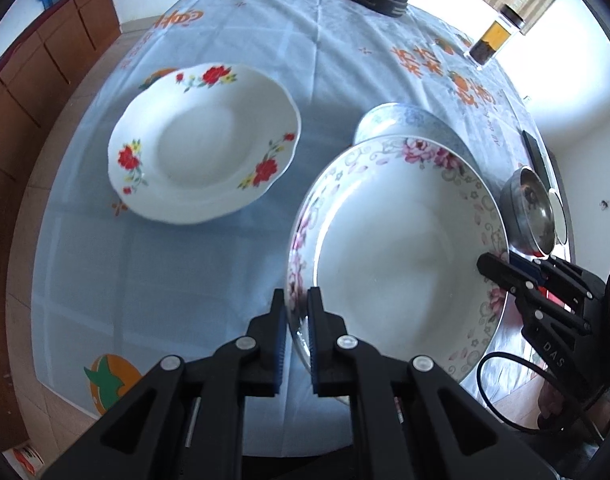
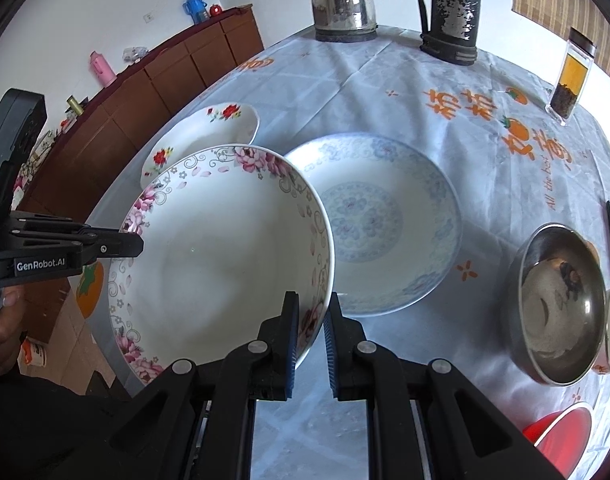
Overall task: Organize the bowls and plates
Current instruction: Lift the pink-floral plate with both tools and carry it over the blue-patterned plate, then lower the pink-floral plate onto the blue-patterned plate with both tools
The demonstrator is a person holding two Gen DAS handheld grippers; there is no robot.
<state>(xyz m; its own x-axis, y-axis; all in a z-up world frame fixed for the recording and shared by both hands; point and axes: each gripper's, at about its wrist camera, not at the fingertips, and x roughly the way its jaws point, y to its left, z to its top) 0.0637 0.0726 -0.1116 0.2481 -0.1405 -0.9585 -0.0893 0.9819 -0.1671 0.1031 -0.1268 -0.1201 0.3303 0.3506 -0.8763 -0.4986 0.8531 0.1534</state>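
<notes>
Left wrist view shows the left claw (image 1: 296,304) and right claw (image 1: 501,264) each clamped on opposite rims of the empty pink-flowered plate (image 1: 397,248), held tilted above the bench (image 1: 185,280). Beside it, the red-flowered plate (image 1: 201,144) lies empty, and the blue-patterned plate (image 2: 385,220) sits partly hidden behind the lifted one. The steel bowl (image 2: 557,304) holds only reflections; its contents cannot be told.

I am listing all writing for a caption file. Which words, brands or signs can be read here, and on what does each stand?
"GenRobot.AI": on the black left gripper.
"DAS": on the black right gripper.
"All the be...": orange print on the pale blue tablecloth, cut off.
Large orange characters on the tablecloth: unreadable.
</notes>
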